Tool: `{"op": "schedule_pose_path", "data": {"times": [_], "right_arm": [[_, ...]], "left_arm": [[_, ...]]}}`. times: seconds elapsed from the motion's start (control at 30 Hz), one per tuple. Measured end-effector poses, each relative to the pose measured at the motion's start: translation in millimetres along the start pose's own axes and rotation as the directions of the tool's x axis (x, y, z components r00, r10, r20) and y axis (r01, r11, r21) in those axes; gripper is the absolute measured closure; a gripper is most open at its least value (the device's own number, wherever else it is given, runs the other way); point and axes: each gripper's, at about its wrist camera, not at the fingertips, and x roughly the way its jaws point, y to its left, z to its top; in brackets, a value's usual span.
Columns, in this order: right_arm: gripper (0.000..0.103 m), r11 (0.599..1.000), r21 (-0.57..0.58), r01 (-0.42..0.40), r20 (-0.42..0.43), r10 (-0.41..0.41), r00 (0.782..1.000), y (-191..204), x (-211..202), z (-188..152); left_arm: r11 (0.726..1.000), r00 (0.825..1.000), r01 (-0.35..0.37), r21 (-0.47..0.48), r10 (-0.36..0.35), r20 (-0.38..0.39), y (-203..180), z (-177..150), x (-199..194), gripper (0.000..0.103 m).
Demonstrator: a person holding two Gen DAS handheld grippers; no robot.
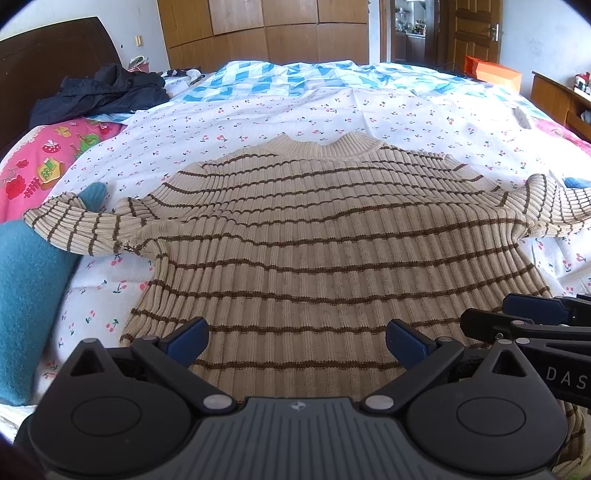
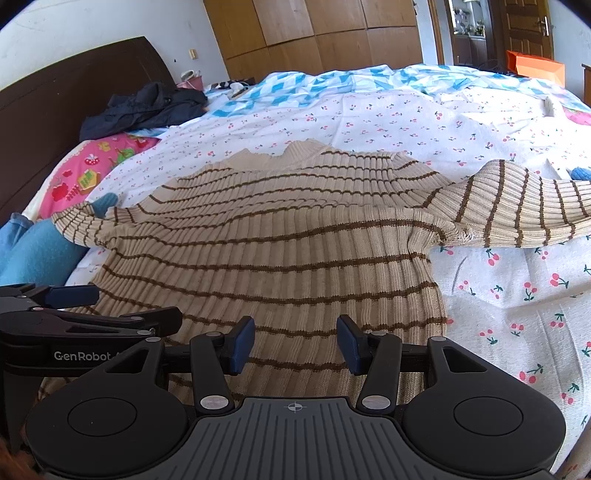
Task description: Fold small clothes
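The left gripper hovers over the near hem of the striped sweater, its blue pads spread wide with only knit fabric showing between them; it has hold of nothing. The right gripper sits just beside it to the right, also over the hem, its jaws parted about half as far and likewise empty. Each gripper shows at the edge of the other's view, close alongside.

The sweater, beige ribbed knit with thin brown stripes, lies flat and spread on the cherry-print sheet, collar at the far end and hem nearest the grippers. Its left sleeve stretches out to the left, and its right sleeve reaches out to the right.

Near the left sleeve lies a teal garment, partly under the cuff. Farther left is a pink printed pillow, and behind it a dark jacket heaped against the brown headboard. Beyond the sheet a blue-and-white patterned quilt covers the far side of the bed, with an orange box at the far right and a wooden wardrobe along the far wall.
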Motion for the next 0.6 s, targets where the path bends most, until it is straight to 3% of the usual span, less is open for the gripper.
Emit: {"op": "schedule_pose_path", "data": {"times": [0.2,0.37,0.6], "right_arm": [[0.054,0.999,0.032,-0.011,0.007,0.011,1.000,-6.4,-1.2,3.7],[0.054,0.997,0.082,0.000,0.026,-0.002,1.000,-19.7,-6.6,9.4],[0.054,0.983,0.182,0.022,0.083,-0.038,0.996,-48.5,-18.0,19.1]], "left_arm": [[1.000,0.999,-0.017,0.025,0.017,0.029,-6.4,5.5,-6.8,0.000],[1.000,0.999,0.020,0.007,-0.020,0.026,-14.2,14.4,-6.1,0.000],[0.996,0.995,0.049,0.077,-0.056,0.085,-44.8,39.1,-12.3,0.000]]}}
